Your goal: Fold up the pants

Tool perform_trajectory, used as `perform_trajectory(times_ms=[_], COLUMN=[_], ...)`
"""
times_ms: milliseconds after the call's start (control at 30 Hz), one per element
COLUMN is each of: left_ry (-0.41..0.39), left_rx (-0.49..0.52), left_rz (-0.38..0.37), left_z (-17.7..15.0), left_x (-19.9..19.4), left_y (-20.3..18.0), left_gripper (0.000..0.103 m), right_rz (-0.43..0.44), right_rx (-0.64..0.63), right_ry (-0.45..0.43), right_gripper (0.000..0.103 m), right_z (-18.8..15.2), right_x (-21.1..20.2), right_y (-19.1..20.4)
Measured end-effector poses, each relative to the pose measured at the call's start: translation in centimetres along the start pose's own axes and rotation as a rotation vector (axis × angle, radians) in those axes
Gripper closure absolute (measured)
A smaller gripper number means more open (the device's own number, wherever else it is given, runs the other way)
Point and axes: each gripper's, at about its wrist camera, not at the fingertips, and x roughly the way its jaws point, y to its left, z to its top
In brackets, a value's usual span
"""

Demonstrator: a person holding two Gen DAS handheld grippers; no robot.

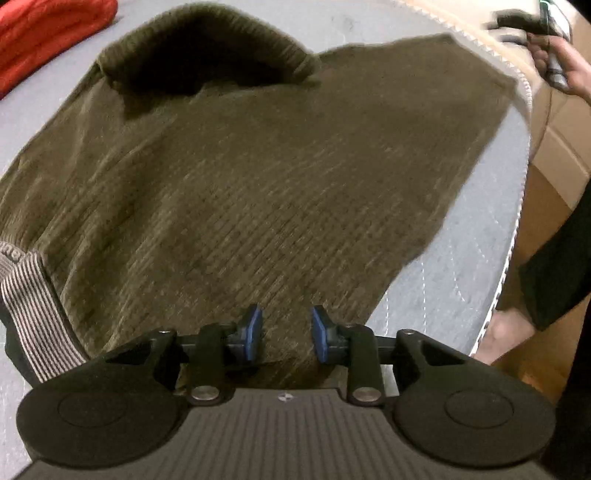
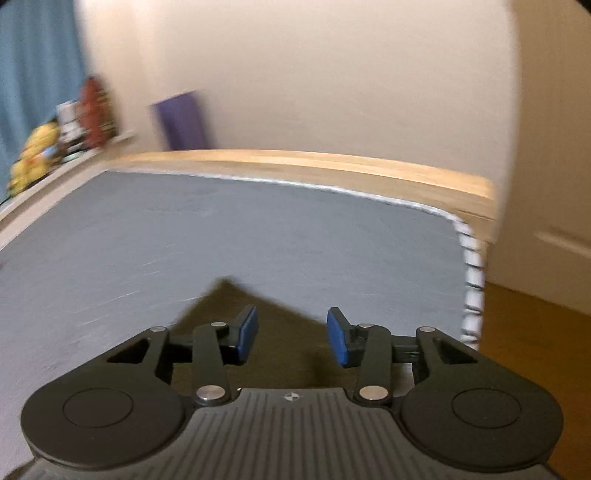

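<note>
Olive corduroy pants [image 1: 258, 166] lie spread on a grey mattress [image 1: 454, 266], with one part folded over at the far end and a striped waistband lining [image 1: 33, 306] showing at the left. My left gripper [image 1: 286, 332] hovers over the near edge of the pants, open, with only cloth below its blue pads. In the right wrist view my right gripper [image 2: 291, 338] is open above a pointed corner of the pants [image 2: 229, 299], its pads gripping nothing. The picture there is blurred.
A red garment [image 1: 44, 33] lies at the far left of the mattress. A hand [image 1: 565, 66] grips a dark handle at the top right, past the mattress edge. A wooden bed frame [image 2: 332, 162], a purple object [image 2: 181, 118], a cluttered shelf [image 2: 66, 129] and wood floor [image 2: 535, 350] surround the bed.
</note>
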Motion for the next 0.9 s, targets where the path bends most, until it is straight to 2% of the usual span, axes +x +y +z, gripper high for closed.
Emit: perform_trajectory(times_ms=[67, 167, 267, 433, 500, 567, 633, 700, 767, 833, 900], left_ry=[-0.032, -0.136, -0.226, -0.286, -0.306, -0.32, -0.334, -0.341, -0.335, -0.306, -0.286], left_rx=[-0.027, -0.155, -0.367, -0.683, -0.742, -0.771, -0.806, -0.848, -0.873, -0.895, -0.914], left_rz=[-0.006, 0.038, 0.123, 0.23, 0.248, 0.285, 0.308, 0.296, 0.288, 0.282, 0.271], left_z=[-0.2, -0.6, -1.1, -1.8, -1.4, -1.2, -1.1, -1.2, -1.2, -1.1, -1.2], left_x=[-1.1, -3.2, -5.1, -6.0, -6.5, -7.2, -7.3, -7.5, -7.1, -6.4, -5.7], left_y=[0.4, 3.0, 7.5, 13.4, 15.1, 16.1, 17.0, 18.2, 19.1, 19.9, 20.5], left_gripper=[0.069, 0.064, 0.061, 0.061, 0.061, 0.055, 0.053, 0.048, 0.038, 0.032, 0.031], right_rz=[0.103, 0.297, 0.477, 0.787, 0.887, 0.981, 1.067, 1.144, 1.216, 1.259, 1.281], right_rx=[-0.087, -0.268, -0.483, -0.85, -0.96, -1.055, -1.133, -1.205, -1.289, -1.37, -1.44], right_ry=[0.016, 0.043, 0.036, 0.042, 0.046, 0.056, 0.068, 0.068, 0.065, 0.05, 0.049], right_gripper=[0.057, 0.055, 0.053, 0.053, 0.053, 0.053, 0.053, 0.053, 0.053, 0.053, 0.053], right_z=[-0.7, -2.6, -5.6, -13.9, -17.0, -20.2, -22.7, -24.9, -27.0, -28.7, -29.9], right_x=[-0.9, -3.1, -6.5, -13.8, -16.8, -19.5, -22.1, -24.0, -25.6, -26.3, -26.9], right_y=[3.1, 9.2, 14.9, 22.4, 24.4, 25.7, 27.4, 28.0, 28.3, 28.5, 28.0])
